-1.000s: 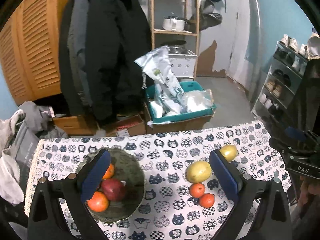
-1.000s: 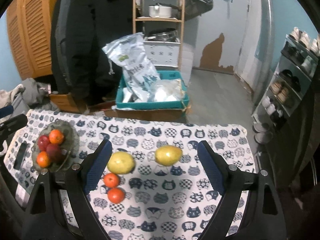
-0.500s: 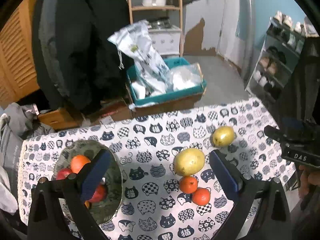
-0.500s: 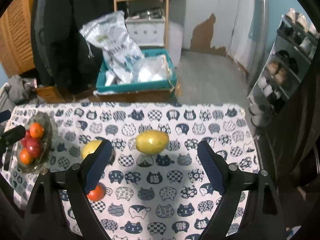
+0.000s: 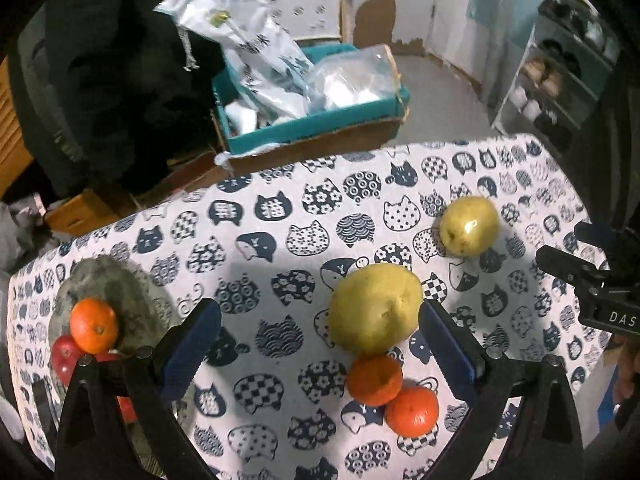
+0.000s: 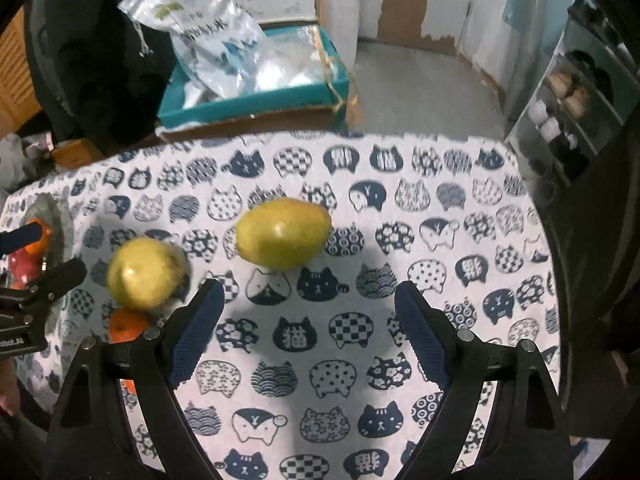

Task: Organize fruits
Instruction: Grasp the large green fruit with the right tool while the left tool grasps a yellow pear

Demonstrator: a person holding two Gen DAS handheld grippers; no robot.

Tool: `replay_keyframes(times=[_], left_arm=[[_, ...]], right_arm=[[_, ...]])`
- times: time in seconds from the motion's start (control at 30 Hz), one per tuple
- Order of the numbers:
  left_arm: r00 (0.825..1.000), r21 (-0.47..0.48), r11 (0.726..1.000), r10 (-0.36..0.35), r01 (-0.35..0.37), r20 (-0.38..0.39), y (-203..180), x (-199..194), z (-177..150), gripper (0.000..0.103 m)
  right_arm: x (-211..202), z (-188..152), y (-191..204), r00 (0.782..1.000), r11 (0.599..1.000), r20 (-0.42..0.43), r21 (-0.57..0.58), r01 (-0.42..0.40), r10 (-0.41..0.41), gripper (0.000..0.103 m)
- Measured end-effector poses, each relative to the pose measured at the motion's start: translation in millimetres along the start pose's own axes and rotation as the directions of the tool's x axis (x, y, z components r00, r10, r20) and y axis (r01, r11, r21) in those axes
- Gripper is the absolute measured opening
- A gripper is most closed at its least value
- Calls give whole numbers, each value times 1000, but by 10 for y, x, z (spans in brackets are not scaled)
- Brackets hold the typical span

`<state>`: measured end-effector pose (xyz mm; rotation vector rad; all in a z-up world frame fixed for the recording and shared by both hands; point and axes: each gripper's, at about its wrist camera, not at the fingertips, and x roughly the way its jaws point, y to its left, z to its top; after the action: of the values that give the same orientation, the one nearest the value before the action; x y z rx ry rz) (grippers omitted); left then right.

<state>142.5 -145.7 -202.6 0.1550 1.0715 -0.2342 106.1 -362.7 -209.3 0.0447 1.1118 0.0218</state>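
My left gripper (image 5: 320, 344) hangs wide open over the cat-print counter (image 5: 280, 208), beside a yellow-green mango (image 5: 374, 306) touching two tangerines (image 5: 374, 379); a stone bowl (image 5: 116, 300) holds more fruit.

Dim indoor light, soft shadows, fisheye vignette, slight motion blur.

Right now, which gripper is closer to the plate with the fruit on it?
Left. The left gripper hangs just beside the plate, with one finger at its rim. The right gripper is further off, near a yellow fruit, with the plate away at its left.
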Motion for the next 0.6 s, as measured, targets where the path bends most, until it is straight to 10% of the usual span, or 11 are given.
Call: replay_keyframes(times=[0.6], left_arm=[[987, 13, 998, -56, 59, -151, -255, 680, -8, 100]], right_arm=[[412, -34, -178, 996, 998, -68, 43, -45, 48, 86]])
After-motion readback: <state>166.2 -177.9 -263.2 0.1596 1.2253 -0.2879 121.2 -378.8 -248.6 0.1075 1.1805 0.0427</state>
